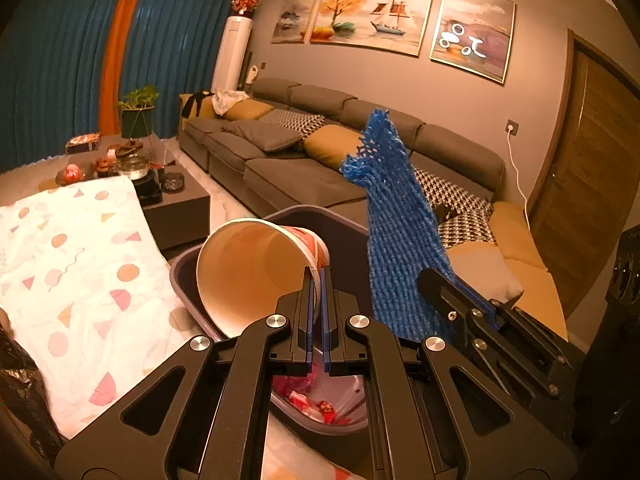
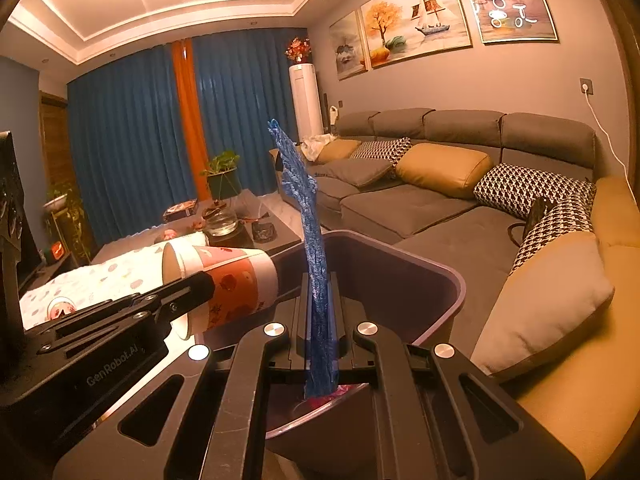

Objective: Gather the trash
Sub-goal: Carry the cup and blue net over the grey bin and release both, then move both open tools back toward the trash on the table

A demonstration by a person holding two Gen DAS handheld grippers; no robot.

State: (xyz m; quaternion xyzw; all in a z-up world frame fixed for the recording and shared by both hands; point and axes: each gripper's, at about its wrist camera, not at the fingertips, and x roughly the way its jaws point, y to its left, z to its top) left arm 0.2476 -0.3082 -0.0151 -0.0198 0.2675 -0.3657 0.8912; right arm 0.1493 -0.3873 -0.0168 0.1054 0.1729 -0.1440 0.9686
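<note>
- The left gripper (image 1: 319,280) is seen closed on the wall of a paper cup (image 1: 256,272), one finger inside the mouth and one outside; the cup is held on its side above the near-left part of the trash bin (image 1: 320,216).
- The right gripper (image 2: 320,300) is seen clamped on a strip of blue foam netting (image 2: 316,260), which stands upright from the jaws over the bin's right half.
- On the side of the left gripper's body, as shown in the right wrist view, the lettering "GenRobot.AI" (image 2: 112,364) can be read.
- The grey sofa (image 2: 440,200), with mustard and houndstooth cushions, is placed beyond the bin.
- A patterned cloth (image 1: 72,272) is spread to the left of the bin.
- The purple-grey bin is lined with clear plastic, and red wrappers (image 1: 316,404) are seen at its bottom.
- The cup's red-and-white print carries no legible words.
</note>
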